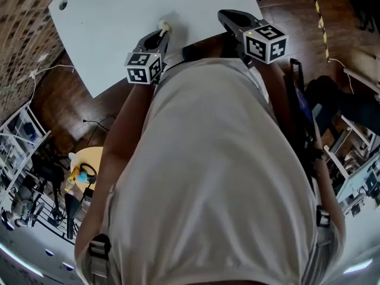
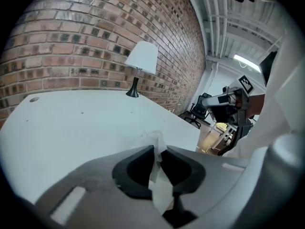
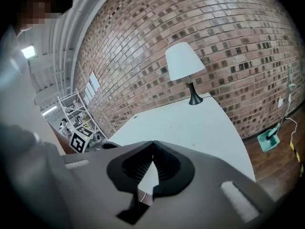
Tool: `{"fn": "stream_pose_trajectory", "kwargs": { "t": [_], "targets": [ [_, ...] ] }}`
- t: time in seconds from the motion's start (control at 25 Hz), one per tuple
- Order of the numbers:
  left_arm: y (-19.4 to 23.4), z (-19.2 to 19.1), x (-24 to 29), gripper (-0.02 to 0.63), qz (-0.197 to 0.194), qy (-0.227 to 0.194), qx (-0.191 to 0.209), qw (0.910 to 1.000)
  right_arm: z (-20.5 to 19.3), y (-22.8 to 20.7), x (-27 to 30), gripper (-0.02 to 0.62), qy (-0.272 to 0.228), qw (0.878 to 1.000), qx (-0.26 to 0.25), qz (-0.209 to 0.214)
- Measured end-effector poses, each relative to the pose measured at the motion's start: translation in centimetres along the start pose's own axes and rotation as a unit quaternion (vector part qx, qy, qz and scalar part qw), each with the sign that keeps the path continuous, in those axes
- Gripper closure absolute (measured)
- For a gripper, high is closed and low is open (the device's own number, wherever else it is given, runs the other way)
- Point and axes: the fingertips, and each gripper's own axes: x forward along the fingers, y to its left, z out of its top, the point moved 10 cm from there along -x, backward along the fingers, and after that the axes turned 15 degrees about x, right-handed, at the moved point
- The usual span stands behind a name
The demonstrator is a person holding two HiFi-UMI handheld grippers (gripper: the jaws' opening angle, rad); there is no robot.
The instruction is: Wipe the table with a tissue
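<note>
The white table (image 1: 119, 16) fills the top of the head view. My left gripper (image 1: 161, 33) hovers over its near edge, shut on a crumpled white tissue (image 1: 163, 25). In the left gripper view the tissue (image 2: 153, 138) sticks up between the closed jaws of the left gripper (image 2: 157, 151), just above the table (image 2: 86, 123). My right gripper (image 1: 224, 15) is over the near edge to the right, apart from the tissue. In its own view the right gripper (image 3: 152, 144) is shut with nothing between the jaws, pointing across the table (image 3: 190, 123).
A white-shaded lamp (image 2: 141, 61) (image 3: 185, 63) stands at the table's far end against a brick wall (image 3: 214, 32). A cable hole (image 1: 62, 5) is near one table corner. Wooden floor, shelving (image 1: 18, 141) and a yellow round stool (image 1: 89, 162) lie beside the table.
</note>
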Motion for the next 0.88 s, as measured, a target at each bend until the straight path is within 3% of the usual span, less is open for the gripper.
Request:
{"fn": "stream_pose_trajectory", "kwargs": {
  "t": [0.24,0.88],
  "targets": [
    [-0.7,1.0,1.8,0.557,0.026,0.018,-0.02,0.9993,1.2,-3.1,-0.5,0.588,0.01,1.0,0.01,0.012],
    [-2.3,7.7,11.2,0.557,0.028,0.04,-0.016,0.9987,6.0,-11.4,-3.3,0.588,0.015,0.999,0.031,0.032]
  ]
}}
